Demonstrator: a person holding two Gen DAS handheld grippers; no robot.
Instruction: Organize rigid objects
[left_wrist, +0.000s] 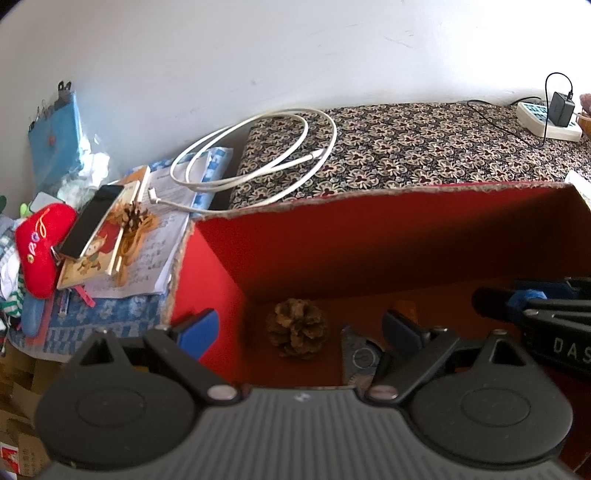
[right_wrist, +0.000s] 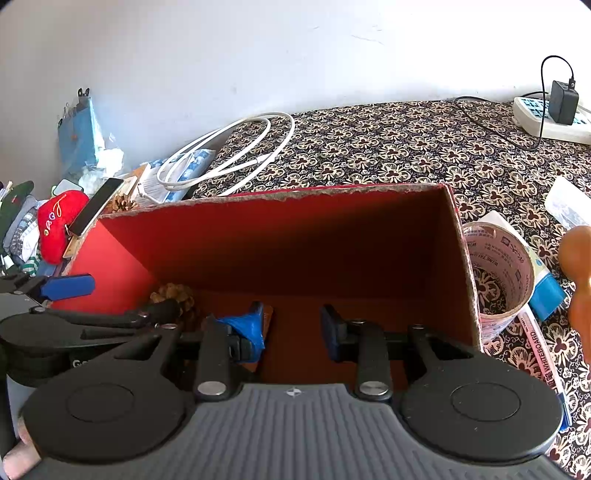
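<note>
1. Red box (right_wrist: 295, 236), open top, rough torn cardboard rim, sits on the floral-cloth surface (right_wrist: 406, 147); both grippers hang over its near side, pointing down into it.
2. Pine cone (left_wrist: 297, 326) lies on the box floor near the left inner corner; in the right wrist view it shows at the left, partly hidden behind the left gripper.
3. Small grey flat item (left_wrist: 356, 356) beside the pine cone on the box floor, partly covered by a finger; cannot tell what it is.
4. Left gripper (left_wrist: 303, 330): fingers wide apart, blue pads, nothing between them but the box floor; the pine cone lies in the gap, not touched.
5. Right gripper (right_wrist: 293, 328): fingers apart with a clear gap, nothing clamped; left finger wrapped in blue tape, with an orange-brown bit just behind it, unclear what.
6. Tape roll (right_wrist: 496, 273) stands just outside the box's right wall, touching or nearly so.
7. Whiteboard marker (right_wrist: 543, 365) lies beside the roll on the cloth.
8. White cable (left_wrist: 255, 155) coiled behind the box, half on the cloth, half on papers.
9. Left of box: phone (left_wrist: 92, 221) on a book, second pine cone (left_wrist: 133, 216) beside it, red plush toy (left_wrist: 42, 247).
10. Power strip (left_wrist: 546, 122) with a black charger at far right by the wall.
</note>
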